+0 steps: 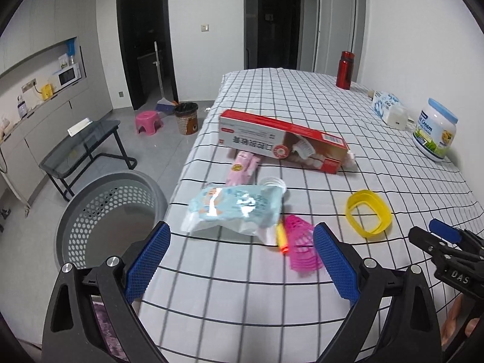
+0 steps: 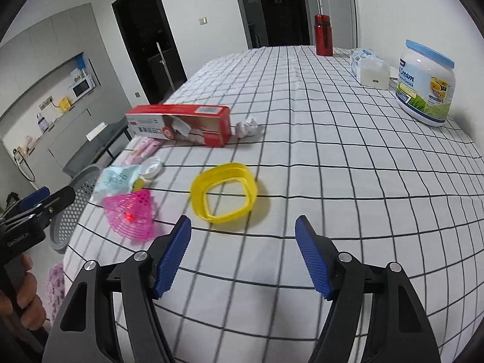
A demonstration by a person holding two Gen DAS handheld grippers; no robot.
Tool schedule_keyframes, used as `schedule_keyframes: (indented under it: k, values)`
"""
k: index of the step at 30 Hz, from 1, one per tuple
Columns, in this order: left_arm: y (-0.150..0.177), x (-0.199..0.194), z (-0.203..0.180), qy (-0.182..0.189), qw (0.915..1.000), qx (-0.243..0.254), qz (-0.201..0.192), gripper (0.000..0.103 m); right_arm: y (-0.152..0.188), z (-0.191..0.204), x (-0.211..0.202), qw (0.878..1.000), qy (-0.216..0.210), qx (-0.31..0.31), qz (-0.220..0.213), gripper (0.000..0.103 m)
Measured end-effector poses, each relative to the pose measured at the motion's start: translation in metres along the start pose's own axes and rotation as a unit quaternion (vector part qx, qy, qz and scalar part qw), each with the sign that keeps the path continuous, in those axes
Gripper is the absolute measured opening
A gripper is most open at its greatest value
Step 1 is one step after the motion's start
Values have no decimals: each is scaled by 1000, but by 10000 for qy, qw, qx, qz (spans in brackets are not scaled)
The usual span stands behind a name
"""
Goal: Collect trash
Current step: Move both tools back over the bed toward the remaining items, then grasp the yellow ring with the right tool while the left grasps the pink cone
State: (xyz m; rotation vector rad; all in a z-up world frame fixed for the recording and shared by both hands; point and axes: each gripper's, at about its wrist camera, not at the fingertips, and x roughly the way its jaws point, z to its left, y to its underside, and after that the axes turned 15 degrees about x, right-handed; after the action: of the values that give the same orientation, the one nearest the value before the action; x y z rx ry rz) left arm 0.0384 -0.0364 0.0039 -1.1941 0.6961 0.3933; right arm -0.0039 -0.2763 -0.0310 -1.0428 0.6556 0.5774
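Bench [image 1: 378,139]: checked cloth carries everything; the trash sits bunched toward its left edge, which keeps your carries short
Basket [image 1: 99,211]: grey, perforated, on the floor just off that left edge and looking empty inside; you can judge it the drop point
Left gripper [image 1: 242,260]: your fingers stand apart with nothing between them, hanging over the near left corner and aimed at the blue packet
Right gripper [image 2: 242,254]: fingers apart and empty, pointed down at the yellow ring
Packet [image 1: 236,208]: crumpled blue wrapper lying flat near the left edge, overlapping a small white cup [image 1: 273,183]; soft, so it should pinch easily
Net [image 1: 302,245]: pink mesh piece just right of the packet, beside an orange-tipped yellow stick [image 1: 281,237]
Ring [image 2: 225,192]: yellow plastic band lying flat, well in from the edge; you would likely need to take it by its wall
Box [image 1: 284,140]: long red carton lying across the bench further in, a pink glove [image 1: 243,168] poking from under it and a paper wad [image 2: 247,127] at its far end
Keepers: red bottle [image 2: 323,34], tissue pack [image 2: 369,68] and cream jar [image 2: 426,84] stand along the far right edge, apart from the litter, so you probably leave them
Progress: nothing is held yet
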Motion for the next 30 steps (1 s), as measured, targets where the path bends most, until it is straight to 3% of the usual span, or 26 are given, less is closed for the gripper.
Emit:
schedule_keyframes:
  k: [6,19,30]
  values:
    - [-4,8,-14,10,10000,-10,75,93,-13,-10,19,9995,-77,-31,310,68]
    - [9,28,-21,-155,9987,-191,451,93,-23,19,71,9930,-233,-617,979,69]
    - [10,32,-28,-134,9983,-230,525,93,-24,34,93,9898,-61,-979,1032,70]
